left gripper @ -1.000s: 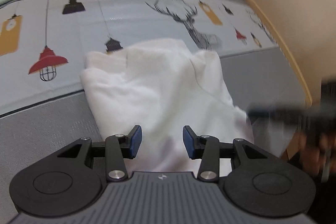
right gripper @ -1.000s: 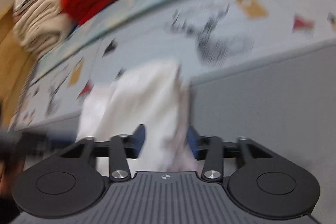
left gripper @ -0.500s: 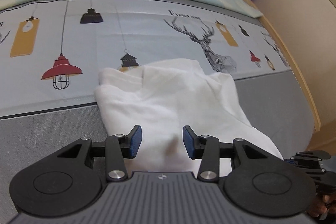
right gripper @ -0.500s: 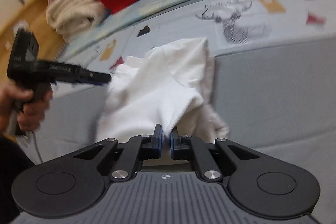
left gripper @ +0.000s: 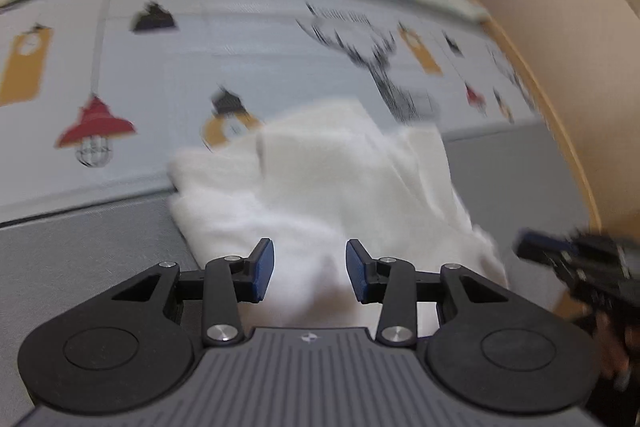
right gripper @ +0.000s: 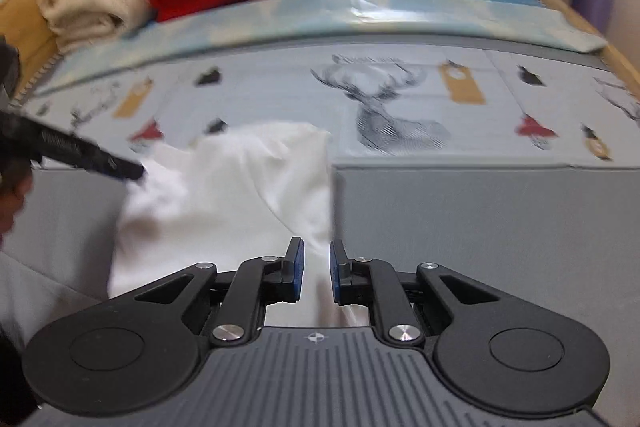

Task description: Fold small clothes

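- Left claw [left gripper: 306, 269]: jaws closing but well apart, hovering over the white garment [left gripper: 328, 187], gripping nothing.
- White garment lies rumpled on the grey mat [right gripper: 460, 219].
- Right claw [right gripper: 317, 271]: narrow, jaws opening, with the garment's edge between them.

A small white garment [left gripper: 332, 187] lies rumpled on a grey surface, its far edge reaching onto a pale printed sheet with lamps and a deer head. It is partly folded, with soft overlapping layers and a raised crease running through the middle. In the right wrist view [right gripper: 240, 195] its right edge runs straight
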Available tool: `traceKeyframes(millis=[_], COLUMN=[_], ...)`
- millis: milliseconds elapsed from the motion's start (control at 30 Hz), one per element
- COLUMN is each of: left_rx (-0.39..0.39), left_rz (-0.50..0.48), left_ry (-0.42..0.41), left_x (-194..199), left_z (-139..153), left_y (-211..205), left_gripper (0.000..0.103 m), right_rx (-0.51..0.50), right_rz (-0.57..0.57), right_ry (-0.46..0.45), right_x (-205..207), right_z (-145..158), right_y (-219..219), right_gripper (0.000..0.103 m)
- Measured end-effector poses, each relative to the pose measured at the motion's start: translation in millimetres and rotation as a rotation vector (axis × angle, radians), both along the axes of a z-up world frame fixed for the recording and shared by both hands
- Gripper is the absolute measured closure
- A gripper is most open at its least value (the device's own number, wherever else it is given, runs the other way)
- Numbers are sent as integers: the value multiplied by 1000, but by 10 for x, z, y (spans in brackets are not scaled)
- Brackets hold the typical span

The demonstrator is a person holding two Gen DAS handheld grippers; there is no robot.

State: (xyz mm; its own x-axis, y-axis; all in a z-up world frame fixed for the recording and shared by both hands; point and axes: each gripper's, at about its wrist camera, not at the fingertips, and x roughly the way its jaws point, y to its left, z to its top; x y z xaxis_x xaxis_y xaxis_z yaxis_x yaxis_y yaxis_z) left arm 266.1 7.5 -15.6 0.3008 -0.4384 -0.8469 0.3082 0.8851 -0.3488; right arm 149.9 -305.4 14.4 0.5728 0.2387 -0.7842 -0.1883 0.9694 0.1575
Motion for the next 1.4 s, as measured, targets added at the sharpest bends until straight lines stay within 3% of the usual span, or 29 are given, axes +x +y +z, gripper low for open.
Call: traceKeyframes(millis=[67,133,167,200,300,367,500,633,800,933,1067,1200,1333,1400], left_rx=[110,209,200,178,164,120,101,112,112,96,74,67,167,162], left_rz=[-46,-32,12,71,162,183,183,173,172,170,166,163,177,247], left_ry=[27,45,71,98,68,88,144,150,160,177,193,125,-73,-124], left_x=[-27,-14,18,56,99,111,109,124,159,209,270,324,358,386], left_z=[-153,-272,-285,-279,-179,-168,-249,-307,-369,-421,-507,-434,-169,-58], left_y=[-95,-88,-26,58,206,261,264,220,196,179,145,117,129,246], left_gripper=[61,56,44,42,44,43,42,42,39,38,39,82,85,85], right_rx=[34,-60,-118,-114,67,132,170,147,199,225,259,269,334,388], right_rz=[54,55,21,-13,-84,-102,-41,11,-51,-64,-47,-44,-55,-29], right_ry=[66,228,282,292,254,213,170,216,299,307,295,261,252,219], right_x=[183,332,374,397,434,504,718,904,969,952,937,940,947,952], right_z=[-182,-554,-699,-760,-698,-645,-584,-735,-947,-1017,-1023,-1001,-963,-906], right_y=[26,24,-13,-81,-305,-345,-273,-176,-222,-208,-160,-111,-76,18], right_gripper=[87,86,79,75,75,70,42,39,33,30,49,67,74,75])
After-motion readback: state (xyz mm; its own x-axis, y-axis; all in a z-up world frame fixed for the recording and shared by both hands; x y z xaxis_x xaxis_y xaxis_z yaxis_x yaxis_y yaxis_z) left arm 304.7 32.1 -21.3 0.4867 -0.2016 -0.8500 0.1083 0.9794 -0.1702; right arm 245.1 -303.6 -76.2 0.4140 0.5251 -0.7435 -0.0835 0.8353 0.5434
